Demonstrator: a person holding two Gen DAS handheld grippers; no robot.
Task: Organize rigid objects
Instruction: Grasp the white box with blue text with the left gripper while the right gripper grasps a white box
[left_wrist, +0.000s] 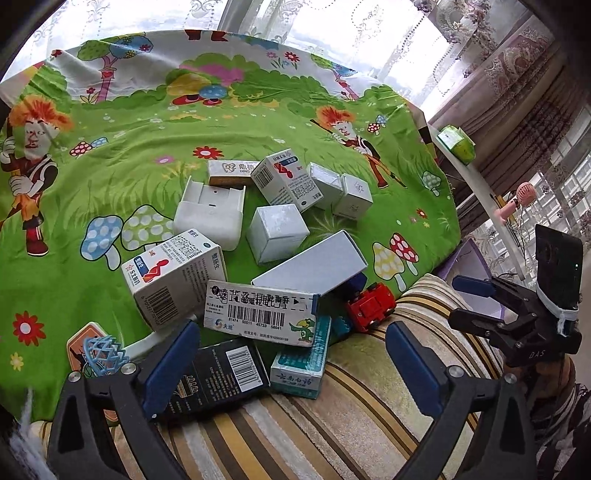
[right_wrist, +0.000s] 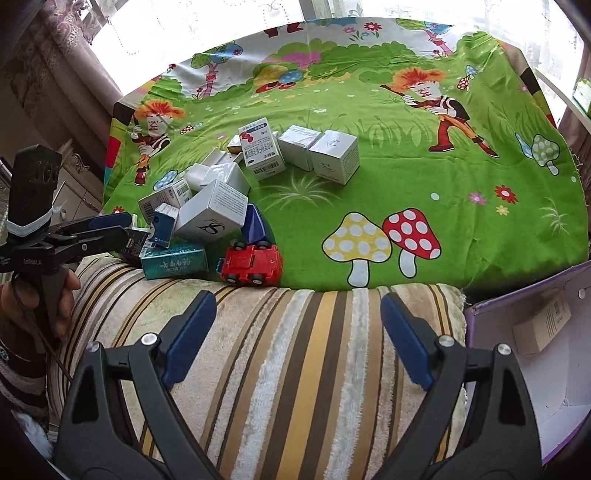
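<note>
A heap of small cartons lies on the green cartoon cloth (left_wrist: 110, 155). My left gripper (left_wrist: 291, 373) stands open wide at the heap's near edge. A black barcoded box (left_wrist: 218, 376) lies between its fingers, close by the left pad (left_wrist: 171, 369), with a teal box (left_wrist: 301, 365) beside it. Behind them are a long white barcoded carton (left_wrist: 258, 314) and a red toy car (left_wrist: 371, 306). My right gripper (right_wrist: 299, 332) is open over the striped towel (right_wrist: 295, 369), with nothing between its fingers. The red toy car (right_wrist: 253, 264) sits ahead of it to the left, and the left gripper (right_wrist: 127, 229) is over the heap.
An open purple box (right_wrist: 535, 369) at the right holds a beige carton (right_wrist: 543, 325). A white plastic tray (left_wrist: 210, 214) and more white cartons (right_wrist: 334, 157) lie farther back. On the sill are a green box (left_wrist: 456, 144) and a pink fan (left_wrist: 517, 199). Curtains hang behind.
</note>
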